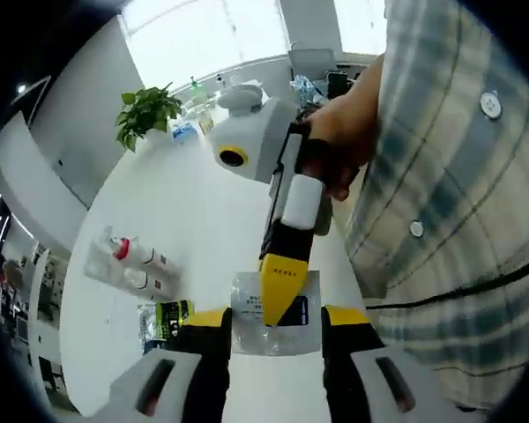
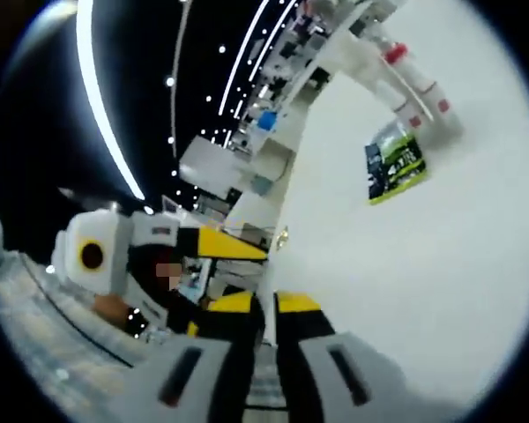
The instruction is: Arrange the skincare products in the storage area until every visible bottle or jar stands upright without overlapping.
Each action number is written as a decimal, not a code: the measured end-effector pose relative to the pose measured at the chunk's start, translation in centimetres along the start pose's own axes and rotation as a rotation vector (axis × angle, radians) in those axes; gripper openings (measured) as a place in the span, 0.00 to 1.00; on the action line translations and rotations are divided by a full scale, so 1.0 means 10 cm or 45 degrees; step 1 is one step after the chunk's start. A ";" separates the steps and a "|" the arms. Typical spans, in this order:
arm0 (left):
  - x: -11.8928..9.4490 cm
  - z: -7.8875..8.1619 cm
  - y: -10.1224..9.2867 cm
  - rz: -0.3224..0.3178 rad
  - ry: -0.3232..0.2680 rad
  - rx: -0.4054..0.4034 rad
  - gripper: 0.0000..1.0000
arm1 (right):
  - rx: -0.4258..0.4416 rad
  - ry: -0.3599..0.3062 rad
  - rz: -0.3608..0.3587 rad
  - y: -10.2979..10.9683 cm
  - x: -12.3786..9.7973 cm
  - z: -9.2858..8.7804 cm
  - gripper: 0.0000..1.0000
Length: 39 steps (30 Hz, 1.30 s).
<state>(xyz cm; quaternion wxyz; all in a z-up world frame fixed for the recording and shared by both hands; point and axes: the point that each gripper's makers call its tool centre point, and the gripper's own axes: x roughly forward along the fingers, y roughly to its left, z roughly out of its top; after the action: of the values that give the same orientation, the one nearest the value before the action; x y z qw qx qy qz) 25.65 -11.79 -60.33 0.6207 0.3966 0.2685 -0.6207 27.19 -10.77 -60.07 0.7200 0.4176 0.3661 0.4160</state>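
Left gripper view: left gripper (image 1: pixel 276 339) open around pouch (image 1: pixel 273 315); right gripper (image 2: pixel 271 322) clenched; better grip gently, lift level.

We see a smooth, matt white table (image 1: pixel 194 220). On it lies a glossy clear plastic sachet (image 1: pixel 273 308), and beside that a shiny green-and-black foil packet (image 1: pixel 166 319). Past the packet, white plastic bottles (image 1: pixel 141 260) sit in a clear film bag. The plaid shirt (image 1: pixel 450 203) looks like soft woven cloth.
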 end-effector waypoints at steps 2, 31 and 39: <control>0.00 0.00 0.00 -0.001 0.000 -0.006 0.42 | 0.007 -0.007 -0.029 -0.04 -0.01 0.01 0.01; -0.79 0.48 0.66 -0.173 -1.395 -1.823 0.28 | -0.009 -0.471 0.281 0.68 0.00 1.02 0.00; -0.84 0.46 0.72 -0.137 -1.442 -1.873 0.17 | -0.009 -0.527 0.324 0.83 -0.03 1.06 0.00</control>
<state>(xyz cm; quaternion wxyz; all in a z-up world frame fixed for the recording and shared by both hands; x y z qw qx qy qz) 31.30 -11.47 -49.74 0.7249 -0.4718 0.2694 -0.4234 33.88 -11.66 -48.42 0.7229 0.5343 0.1537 0.4102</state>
